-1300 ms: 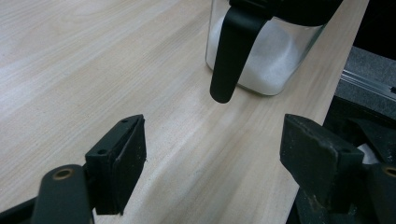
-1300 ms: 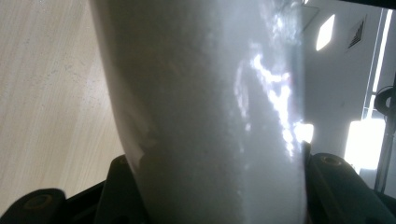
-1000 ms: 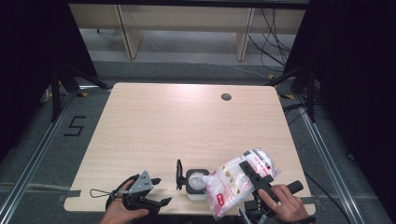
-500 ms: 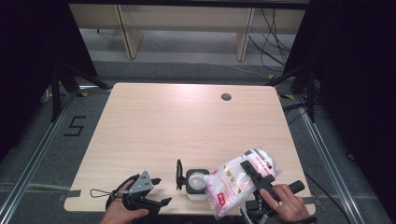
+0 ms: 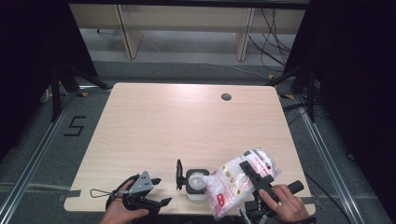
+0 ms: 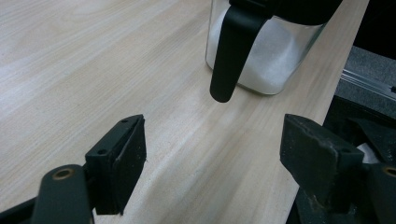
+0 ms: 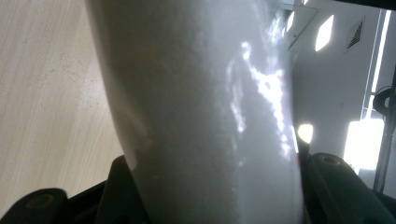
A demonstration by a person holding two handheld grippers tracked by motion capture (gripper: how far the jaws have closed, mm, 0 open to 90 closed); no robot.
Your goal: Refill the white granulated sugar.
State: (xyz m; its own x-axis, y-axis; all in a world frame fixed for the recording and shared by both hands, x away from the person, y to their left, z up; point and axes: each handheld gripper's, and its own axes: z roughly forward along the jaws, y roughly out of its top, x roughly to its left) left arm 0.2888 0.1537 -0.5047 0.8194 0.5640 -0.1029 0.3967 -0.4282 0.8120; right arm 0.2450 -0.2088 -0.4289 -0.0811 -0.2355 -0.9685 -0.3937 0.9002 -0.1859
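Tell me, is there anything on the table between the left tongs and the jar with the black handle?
No. In the left gripper view, bare wooden table runs from the open left tongs to the jar; its black handle hangs toward them.

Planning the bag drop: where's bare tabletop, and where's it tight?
Free: the table from the jar back to the far edge, bar the grommet hole far right. Crowded: the near edge, where the left gripper, the jar and the bag clamped in the right gripper sit close together.
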